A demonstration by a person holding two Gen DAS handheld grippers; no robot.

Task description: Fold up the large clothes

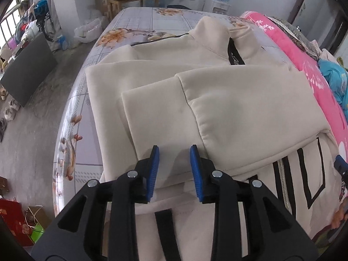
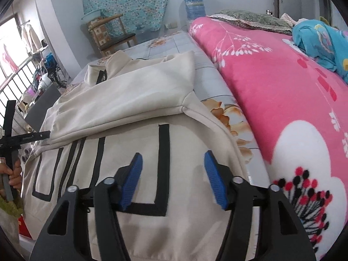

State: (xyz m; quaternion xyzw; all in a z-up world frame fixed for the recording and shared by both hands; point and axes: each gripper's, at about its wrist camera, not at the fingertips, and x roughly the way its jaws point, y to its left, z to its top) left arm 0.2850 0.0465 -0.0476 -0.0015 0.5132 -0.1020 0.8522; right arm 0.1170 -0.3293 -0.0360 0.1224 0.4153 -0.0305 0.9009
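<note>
On the bed (image 1: pixel 130 21), over its floral sheet, a cream zip-front jacket (image 1: pixel 239 100) lies flat with collar (image 1: pixel 215 34) toward 12 o'clock and hem toward 6 o'clock; both sleeves are already folded across the chest, the upper sleeve (image 1: pixel 250 108) overlying the other. Black stripe trim (image 2: pixel 164 165) and the metal zipper (image 2: pixel 71 158) show on the lower front panel. Left gripper (image 1: pixel 174 169): jaws parted a little, nothing between the pads, hanging over the cuff end of the folded sleeve at 6 o'clock of the left wrist view; no grip. Right gripper (image 2: pixel 173 178): jaws about half apart, empty, over the striped lower front, at the jacket's 3 o'clock side near the pink blanket (image 2: pixel 282 87). Handling judgement: fabric looks thick, fleece-like, soft and limp, moderately heavy for cloth, not fragile, not slippery; it will sag and drag if lifted by one point, and the stacked sleeves may slide off. Suggested hold: pinch the hem at both bottom corners, one gripper each, through both layers, clear of the zipper teeth, then carry the hem toward 12 o'clock over the sleeves. Left hand (image 2: pixel 13 174) of the person is visible at 9 o'clock in the right wrist view.
</note>
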